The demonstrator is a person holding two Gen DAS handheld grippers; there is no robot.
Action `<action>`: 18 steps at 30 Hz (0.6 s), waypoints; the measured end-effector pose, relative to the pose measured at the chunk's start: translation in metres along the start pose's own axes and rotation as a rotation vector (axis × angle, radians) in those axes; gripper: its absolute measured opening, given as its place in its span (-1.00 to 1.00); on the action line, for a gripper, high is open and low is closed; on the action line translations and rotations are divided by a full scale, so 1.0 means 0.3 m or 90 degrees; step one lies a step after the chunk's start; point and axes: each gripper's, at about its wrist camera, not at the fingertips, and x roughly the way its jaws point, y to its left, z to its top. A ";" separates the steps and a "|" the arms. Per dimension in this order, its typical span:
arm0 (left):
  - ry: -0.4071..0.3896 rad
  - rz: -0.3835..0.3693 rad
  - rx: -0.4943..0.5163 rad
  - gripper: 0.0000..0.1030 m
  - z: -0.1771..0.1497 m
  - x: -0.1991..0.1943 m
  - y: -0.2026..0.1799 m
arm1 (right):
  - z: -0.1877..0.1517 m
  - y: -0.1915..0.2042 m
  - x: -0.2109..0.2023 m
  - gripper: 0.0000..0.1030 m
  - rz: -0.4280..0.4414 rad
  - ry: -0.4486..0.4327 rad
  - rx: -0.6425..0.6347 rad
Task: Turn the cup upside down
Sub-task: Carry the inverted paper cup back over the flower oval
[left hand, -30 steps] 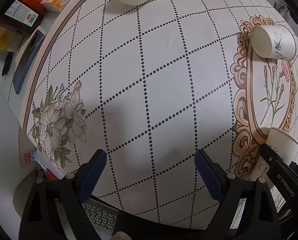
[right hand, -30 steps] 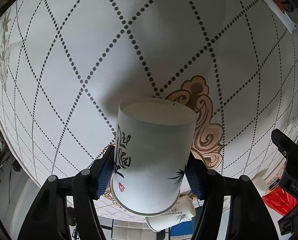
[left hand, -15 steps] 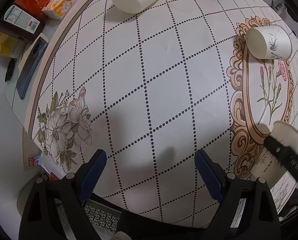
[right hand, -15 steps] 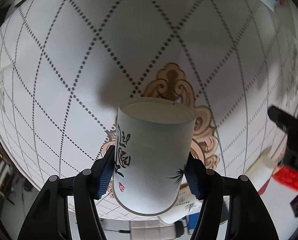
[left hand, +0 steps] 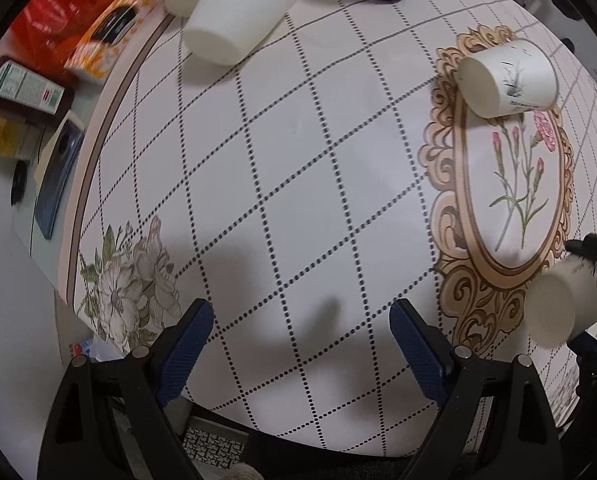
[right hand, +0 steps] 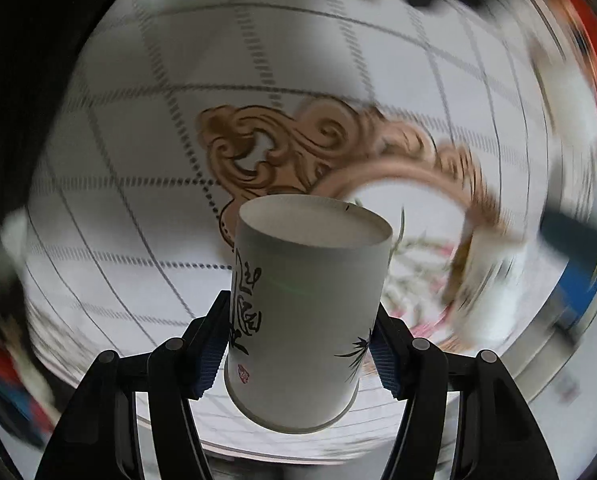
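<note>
2 blue pads (right hand: 212,350) of the right gripper (right hand: 298,354) clamp the cup (right hand: 306,304).

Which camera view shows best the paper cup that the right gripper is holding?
The right wrist view. There the paper cup fills the centre, sharp, pinched between the right gripper fingers, with its black calligraphy readable. The left wrist view shows this cup only small and blurred at the right edge, partly hidden.

The paper cup (right hand: 306,312) got swung around over the tablecloth (right hand: 138,160) by the right gripper (right hand: 298,344), ending up above the gold scrollwork (right hand: 282,152). From the left wrist view, its flat bottom (left hand: 550,312) was turned toward the camera.
</note>
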 end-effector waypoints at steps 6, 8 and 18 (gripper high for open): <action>-0.009 0.001 0.032 0.75 0.031 -0.028 -0.076 | -0.090 -0.114 0.051 0.27 0.111 0.001 0.236; -0.010 0.000 0.040 0.75 0.040 -0.030 -0.098 | -0.126 -0.141 0.072 0.27 0.144 0.005 0.298; -0.011 -0.003 0.066 0.75 0.058 -0.024 -0.187 | -0.270 -0.198 0.171 0.27 0.333 0.007 0.572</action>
